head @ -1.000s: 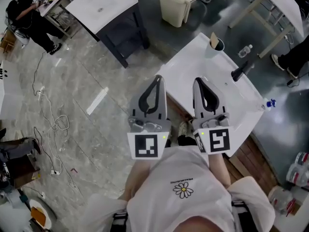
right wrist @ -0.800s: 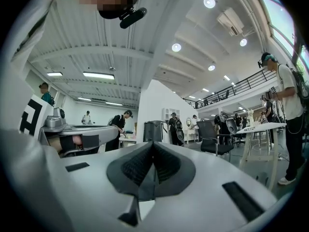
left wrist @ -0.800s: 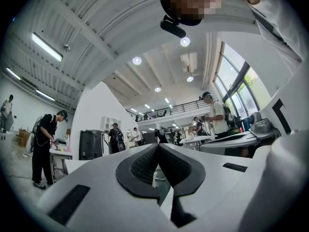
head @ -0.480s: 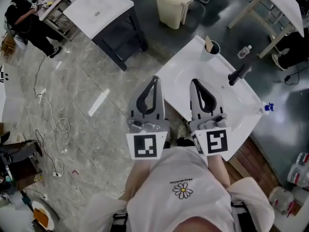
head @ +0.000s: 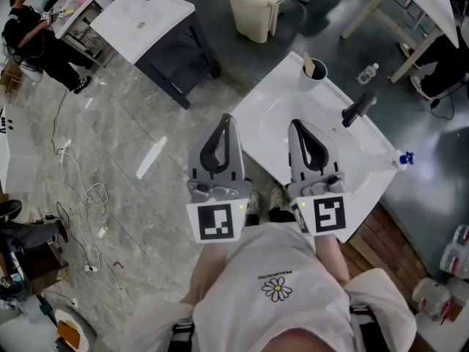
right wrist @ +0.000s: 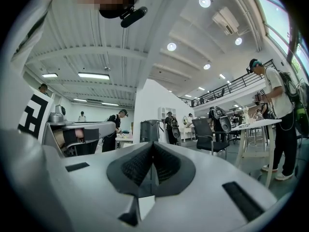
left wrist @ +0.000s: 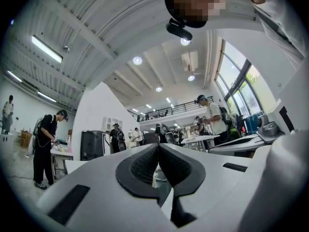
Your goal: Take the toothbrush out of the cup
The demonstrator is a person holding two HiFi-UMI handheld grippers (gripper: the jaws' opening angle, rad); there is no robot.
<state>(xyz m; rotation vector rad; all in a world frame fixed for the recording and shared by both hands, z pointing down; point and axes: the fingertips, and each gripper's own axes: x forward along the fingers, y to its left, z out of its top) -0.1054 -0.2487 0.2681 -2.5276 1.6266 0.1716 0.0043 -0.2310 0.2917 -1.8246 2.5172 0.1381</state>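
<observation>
A dark cup [head: 314,73] stands at the far corner of the white sink counter [head: 272,107], with a tan toothbrush [head: 308,65] sticking up out of it. My right gripper [head: 297,124] is shut and empty, held over the near part of the counter, well short of the cup. The left gripper [head: 226,118] is also shut and empty, over the floor just left of the counter's edge. In the left gripper view [left wrist: 158,146] and the right gripper view [right wrist: 152,144] the pads meet with nothing between them. Neither of those views shows the cup.
A black faucet [head: 357,108] stands at the counter's right side, with a small bottle [head: 368,72] beyond it and a blue-capped one [head: 402,158] near the right corner. A beige bin [head: 255,7] and another white table [head: 146,17] stand behind. Cables [head: 80,193] lie on the floor.
Both grippers stay shut. The counter and cup have slid a little left in the head view, and the left gripper has drifted slightly left.
</observation>
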